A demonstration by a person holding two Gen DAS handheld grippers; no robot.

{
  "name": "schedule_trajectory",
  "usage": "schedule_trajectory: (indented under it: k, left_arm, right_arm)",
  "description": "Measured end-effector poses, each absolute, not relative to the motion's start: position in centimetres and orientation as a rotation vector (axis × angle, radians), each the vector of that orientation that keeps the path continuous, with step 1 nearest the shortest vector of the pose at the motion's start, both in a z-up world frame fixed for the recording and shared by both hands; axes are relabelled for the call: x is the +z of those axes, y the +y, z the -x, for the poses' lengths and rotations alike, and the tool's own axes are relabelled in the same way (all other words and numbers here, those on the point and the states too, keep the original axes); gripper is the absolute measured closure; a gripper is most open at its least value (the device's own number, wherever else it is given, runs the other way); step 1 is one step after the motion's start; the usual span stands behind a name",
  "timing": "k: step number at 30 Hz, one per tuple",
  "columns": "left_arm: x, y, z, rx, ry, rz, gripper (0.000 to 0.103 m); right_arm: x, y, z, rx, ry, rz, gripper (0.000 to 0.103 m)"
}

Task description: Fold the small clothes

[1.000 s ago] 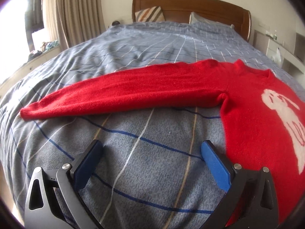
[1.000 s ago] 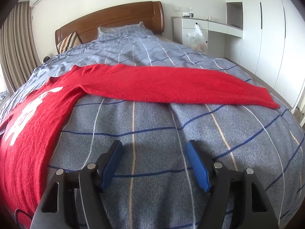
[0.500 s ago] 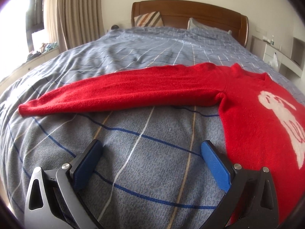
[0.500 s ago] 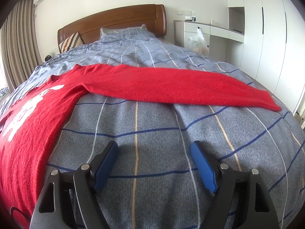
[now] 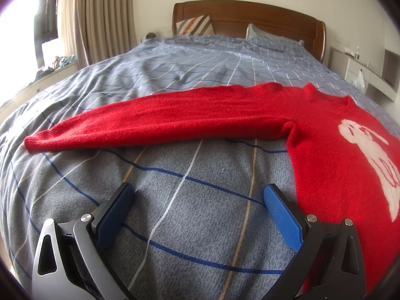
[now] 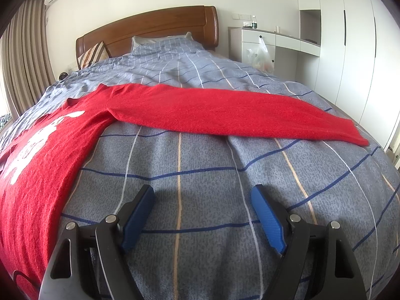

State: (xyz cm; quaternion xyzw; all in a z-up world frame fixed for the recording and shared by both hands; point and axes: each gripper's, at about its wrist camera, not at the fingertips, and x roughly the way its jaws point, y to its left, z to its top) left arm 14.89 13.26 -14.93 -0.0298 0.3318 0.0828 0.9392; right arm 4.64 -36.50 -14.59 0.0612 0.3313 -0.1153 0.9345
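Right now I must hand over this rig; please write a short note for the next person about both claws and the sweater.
Left claw: open, empty, over bare duvet beside the sweater's body.
Right claw: open, empty, over bare duvet.
Red sweater: flat on the bed, white design up, both sleeves spread out sideways; one cuff far out on the left claw's side, the other on the right claw's side.
Done: laid out flat, no fold visible.
Left: fold in both sleeves, then the body.

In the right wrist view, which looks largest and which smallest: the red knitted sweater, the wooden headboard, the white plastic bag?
1. Red knitted sweater
2. Wooden headboard
3. White plastic bag

The sweater lies nearer the camera, so its lead is partly apparent.
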Motion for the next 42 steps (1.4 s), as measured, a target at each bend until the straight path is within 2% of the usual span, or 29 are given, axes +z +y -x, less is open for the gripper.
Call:
schedule_trajectory:
  k: [42]
  left_arm:
    - [-14.95,13.23,-14.9,0.169,0.677,0.061,0.0]
  right_arm:
    - [-14.55,-36.37,-4.65,-0.235,0.678,-0.126,0.022]
